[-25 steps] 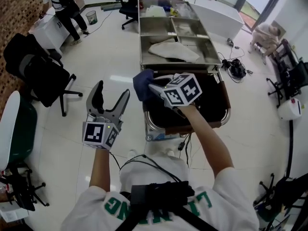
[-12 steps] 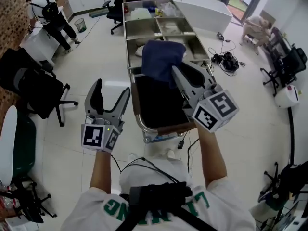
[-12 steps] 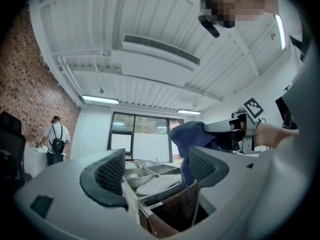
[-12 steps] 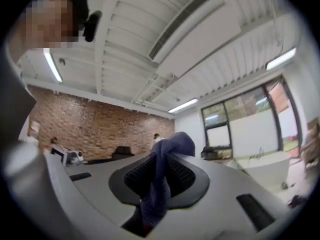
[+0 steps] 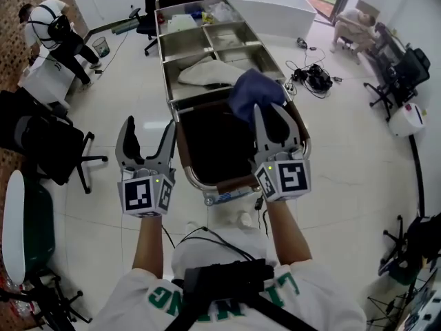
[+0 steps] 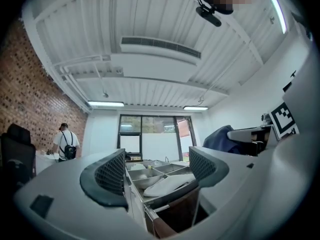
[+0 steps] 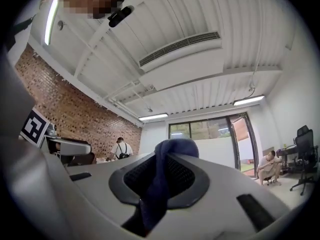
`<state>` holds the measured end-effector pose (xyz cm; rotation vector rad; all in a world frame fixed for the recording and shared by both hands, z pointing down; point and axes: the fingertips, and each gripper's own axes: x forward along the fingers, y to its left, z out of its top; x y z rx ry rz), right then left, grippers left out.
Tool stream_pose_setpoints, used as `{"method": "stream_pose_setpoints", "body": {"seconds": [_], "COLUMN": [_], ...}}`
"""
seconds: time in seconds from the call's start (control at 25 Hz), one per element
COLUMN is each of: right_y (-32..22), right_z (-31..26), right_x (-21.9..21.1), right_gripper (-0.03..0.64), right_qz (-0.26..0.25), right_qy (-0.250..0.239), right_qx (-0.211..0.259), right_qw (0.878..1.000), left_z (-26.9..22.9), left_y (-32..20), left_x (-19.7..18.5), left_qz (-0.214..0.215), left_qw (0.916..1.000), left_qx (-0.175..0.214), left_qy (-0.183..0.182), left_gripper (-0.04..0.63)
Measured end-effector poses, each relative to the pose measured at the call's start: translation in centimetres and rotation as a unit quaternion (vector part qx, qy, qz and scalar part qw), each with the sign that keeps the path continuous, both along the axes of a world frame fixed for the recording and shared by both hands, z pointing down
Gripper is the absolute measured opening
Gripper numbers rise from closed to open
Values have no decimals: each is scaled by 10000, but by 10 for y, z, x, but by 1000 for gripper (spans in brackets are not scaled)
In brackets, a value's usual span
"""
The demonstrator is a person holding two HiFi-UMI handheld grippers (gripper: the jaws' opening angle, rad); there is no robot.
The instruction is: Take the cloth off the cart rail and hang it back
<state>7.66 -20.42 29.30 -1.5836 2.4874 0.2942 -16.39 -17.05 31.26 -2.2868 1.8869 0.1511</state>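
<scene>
A dark blue cloth (image 5: 252,92) is bunched in the air above the cart's black bin, with my right gripper (image 5: 275,119) shut on it. In the right gripper view the blue cloth (image 7: 165,179) is pinched between the two pads and pokes out past the tips. My left gripper (image 5: 147,135) is held up left of the cart with its jaws open and nothing between them. The cart rail (image 5: 219,185) curves round the near end of the cart, below and between the two grippers. In the left gripper view my left gripper (image 6: 155,171) looks along the cart trays.
The steel cart (image 5: 207,43) has several trays, one holding a white cloth (image 5: 207,72), and a black bin (image 5: 213,143) at the near end. A black office chair (image 5: 48,147) stands at left. A person (image 5: 52,29) bends over a table at far left. Cables (image 5: 310,78) lie right of the cart.
My right gripper, shut on the blue cloth, swung up off the near left of the cart, then came down to the right side of the bin. The left gripper stayed where it was, open.
</scene>
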Motion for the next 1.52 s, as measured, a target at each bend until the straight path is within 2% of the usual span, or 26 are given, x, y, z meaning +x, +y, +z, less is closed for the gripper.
{"method": "stream_pose_setpoints", "body": {"seconds": [0.36, 0.72, 1.0, 1.24, 1.4, 1.52], "right_y": [2, -1, -8, -41, -65, -87], "right_z": [38, 38, 33, 10, 1, 3], "right_x": [-7, -14, -2, 33, 81, 112], "right_gripper": [66, 66, 66, 67, 67, 67], "right_qz": [41, -2, 34, -239, -88, 20], "right_qy": [-160, -155, -167, 344, 871, 1074], "right_qx": [-383, -410, -399, -290, -425, -551], "right_qw": [9991, 9990, 9991, 9987, 9952, 9927], "left_z": [24, 26, 25, 27, 29, 31], "left_y": [-2, -4, -9, -15, -18, -21], "left_x": [6, -12, -5, 11, 19, 24], "left_qz": [-193, -468, -270, -109, -70, -31], "left_qw": [9994, 9983, 9995, 9998, 9999, 9999], "left_qx": [-219, -261, -153, -139, -119, -156], "left_qy": [-166, -213, 45, 22, 25, 26], "left_gripper": [382, 365, 365, 365, 365, 365]}}
